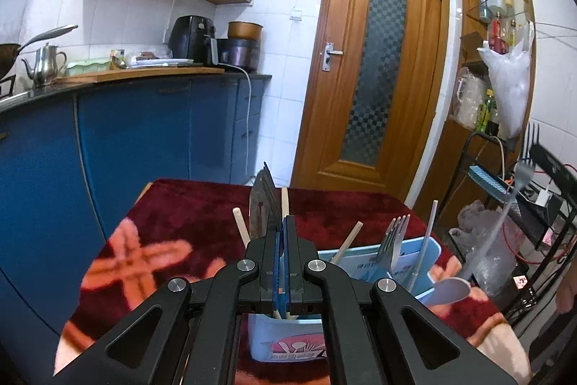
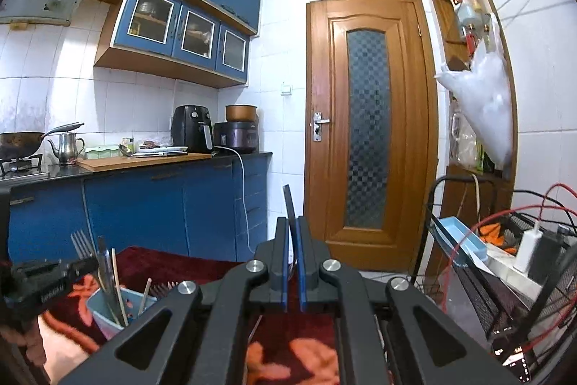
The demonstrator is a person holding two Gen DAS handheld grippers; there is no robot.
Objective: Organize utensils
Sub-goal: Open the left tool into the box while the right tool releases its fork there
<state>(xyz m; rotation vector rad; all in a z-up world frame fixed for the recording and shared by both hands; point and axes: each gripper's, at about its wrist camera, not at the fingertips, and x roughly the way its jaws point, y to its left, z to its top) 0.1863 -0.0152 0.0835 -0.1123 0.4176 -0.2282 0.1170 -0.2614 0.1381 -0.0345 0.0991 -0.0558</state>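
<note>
Left gripper [image 1: 282, 237] jaws clamped together, right gripper [image 2: 293, 240] jaws nearly closed, both raised

**Two wrist cameras faced the same kitchen door**

The left wrist camera looked forward along its own left gripper [image 1: 285, 222] from low above the red cloth [image 1: 187, 222]. It was very near the light blue utensil holder [image 1: 285, 338], which stood just under and behind the jaws. The right wrist camera looked along the right gripper [image 2: 293, 233] from a higher place and more to the right, so the same holder [image 2: 104, 313] appeared at its lower left, further away. Both views faced the wooden door [image 1: 375, 60], with the blue cabinets [image 1: 144, 132] and the bench [image 1: 151, 73] on the left side. Each view showed the other gripper at its edge.
</note>
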